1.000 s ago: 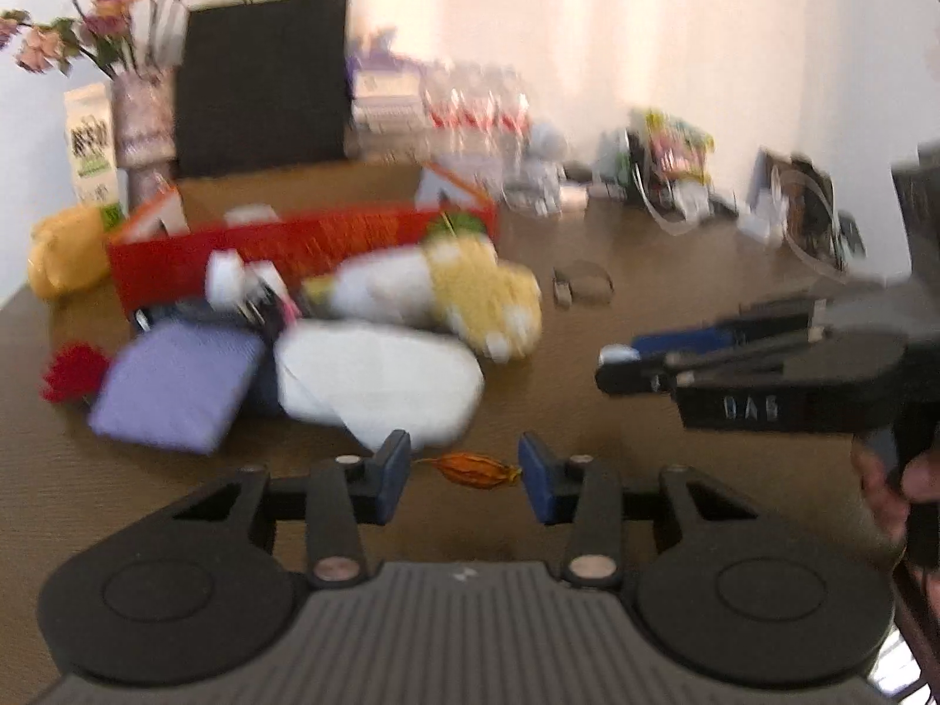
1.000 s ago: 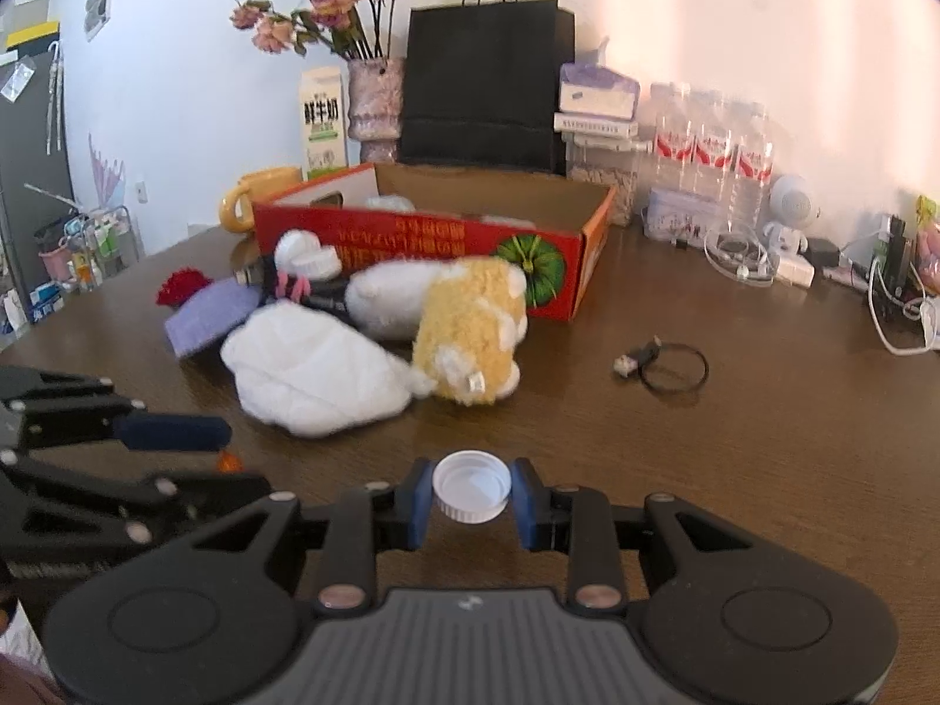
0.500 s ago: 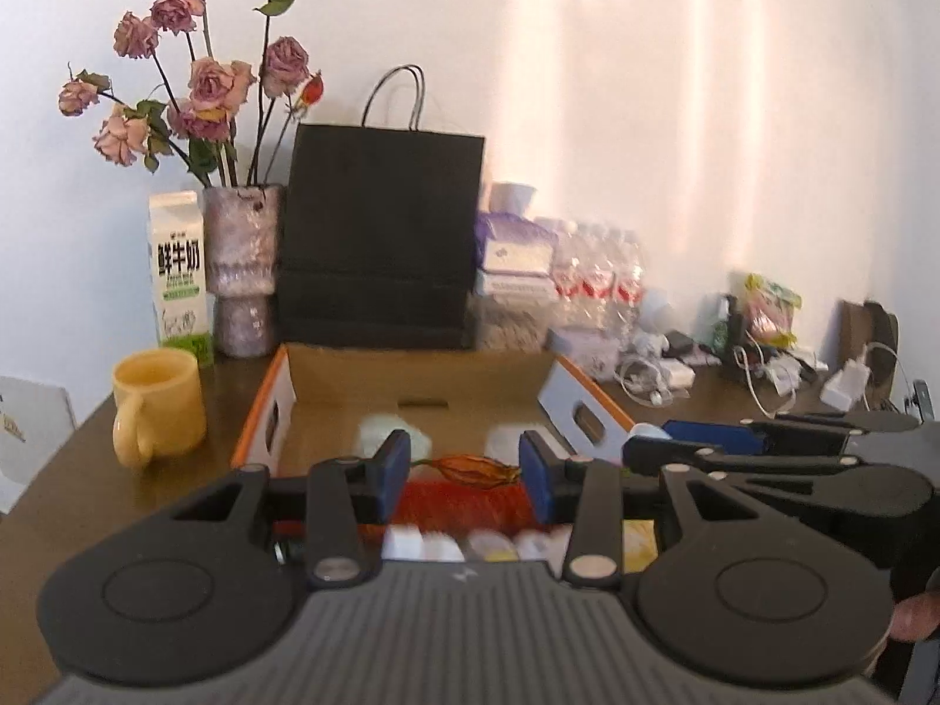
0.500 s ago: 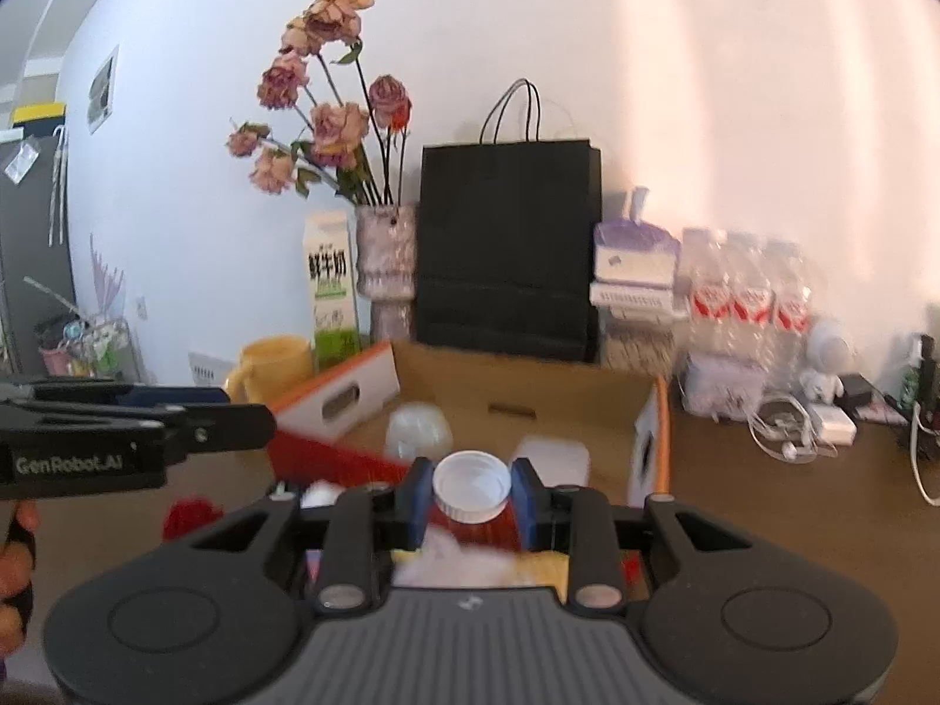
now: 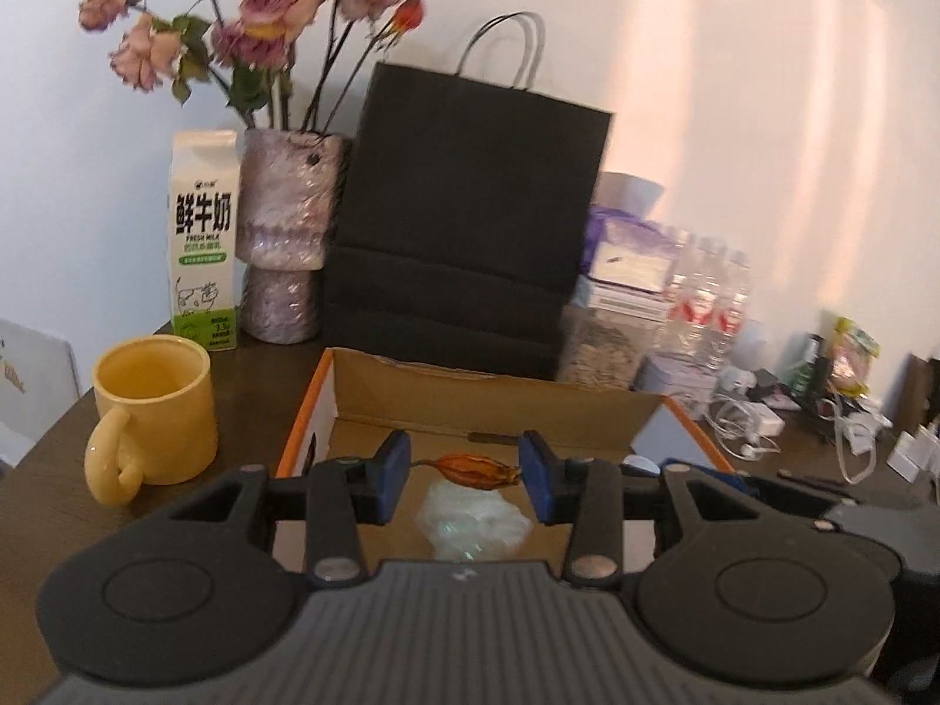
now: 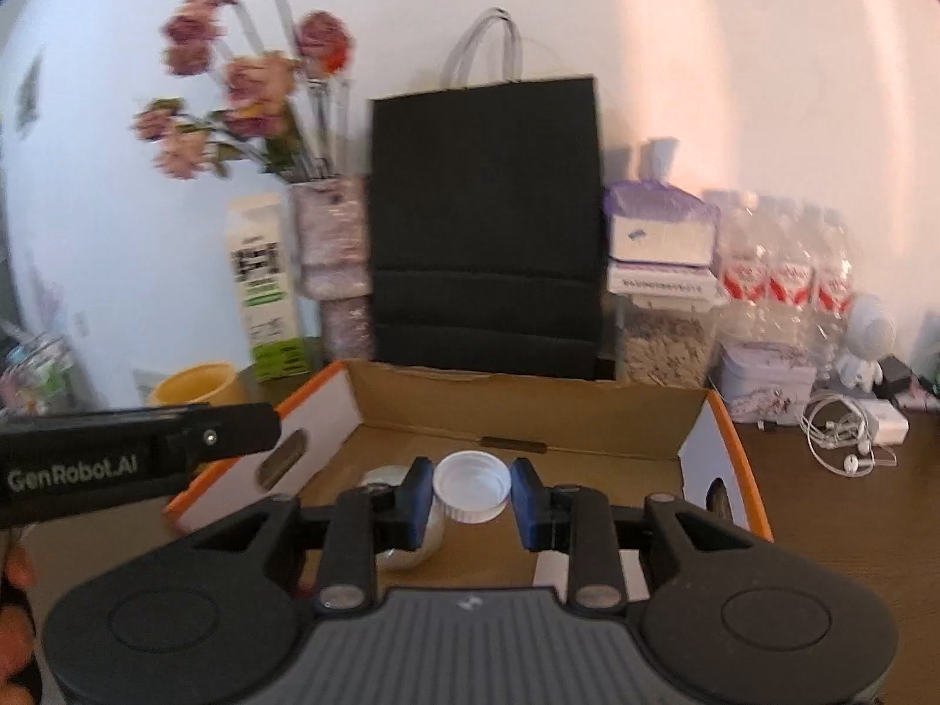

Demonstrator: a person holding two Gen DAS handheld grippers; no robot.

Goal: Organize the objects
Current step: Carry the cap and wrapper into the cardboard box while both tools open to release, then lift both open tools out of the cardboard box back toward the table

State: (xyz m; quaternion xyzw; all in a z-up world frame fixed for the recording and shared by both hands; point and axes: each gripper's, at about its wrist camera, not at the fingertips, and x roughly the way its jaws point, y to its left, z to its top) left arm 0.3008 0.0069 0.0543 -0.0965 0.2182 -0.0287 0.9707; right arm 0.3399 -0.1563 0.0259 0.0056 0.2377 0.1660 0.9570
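My left gripper (image 5: 464, 476) is shut on a dried orange flower bud (image 5: 476, 470), which lies crosswise between the blue pads. It hangs over the open cardboard box (image 5: 499, 405). A crumpled clear wrapper (image 5: 473, 520) lies on the box floor below it. My right gripper (image 6: 472, 496) is shut on a white bottle cap (image 6: 472, 484), open side up, over the same box (image 6: 529, 411). A clear round lid (image 6: 382, 479) lies in the box behind its left finger. The left gripper's black body (image 6: 117, 458) reaches in from the left edge of the right wrist view.
Left of the box stands a yellow mug (image 5: 155, 405). Behind it are a milk carton (image 5: 202, 247) and a vase of dried roses (image 5: 288, 247). A black paper bag (image 5: 470, 223) rises behind the box. Water bottles (image 5: 705, 294) and cables (image 5: 746, 429) crowd the back right.
Both grippers have risen and travelled forward, from low over the plush toys in front of the box to above its open inside. Each still holds its object.
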